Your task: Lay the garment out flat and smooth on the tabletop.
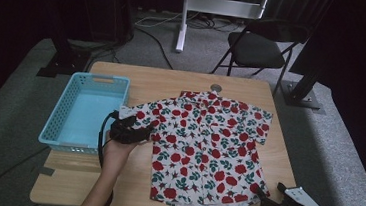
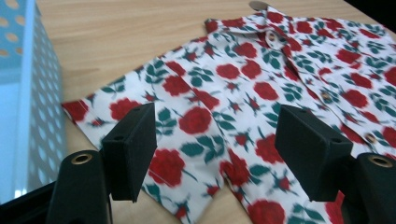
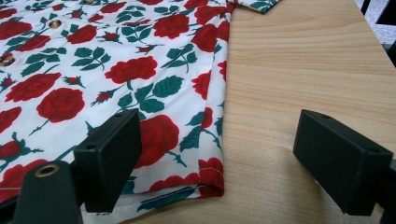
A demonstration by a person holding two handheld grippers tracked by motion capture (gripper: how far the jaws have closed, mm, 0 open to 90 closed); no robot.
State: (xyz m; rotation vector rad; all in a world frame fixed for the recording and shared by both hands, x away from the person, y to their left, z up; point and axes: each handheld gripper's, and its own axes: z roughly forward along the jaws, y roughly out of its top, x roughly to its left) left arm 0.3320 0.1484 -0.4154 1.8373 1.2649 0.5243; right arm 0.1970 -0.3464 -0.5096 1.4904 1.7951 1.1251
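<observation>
Across the middle of the wooden tabletop [image 1: 148, 80] we see a rose-print shirt [image 1: 207, 145] lying flat, collar toward the far edge, with a blue basket [image 1: 59, 122] at the left edge. Our left gripper [image 1: 138, 131] hovers over the shirt's left sleeve [image 2: 140, 102], jaws wide apart and holding nothing. Near the front right corner, our right gripper [image 1: 265, 198] sits by the shirt's hem corner [image 3: 210, 184], jaws also wide and empty.

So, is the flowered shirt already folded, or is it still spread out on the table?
Spread out. The shirt lies flat on the table, front up, with both short sleeves extended sideways and no part turned over.
</observation>
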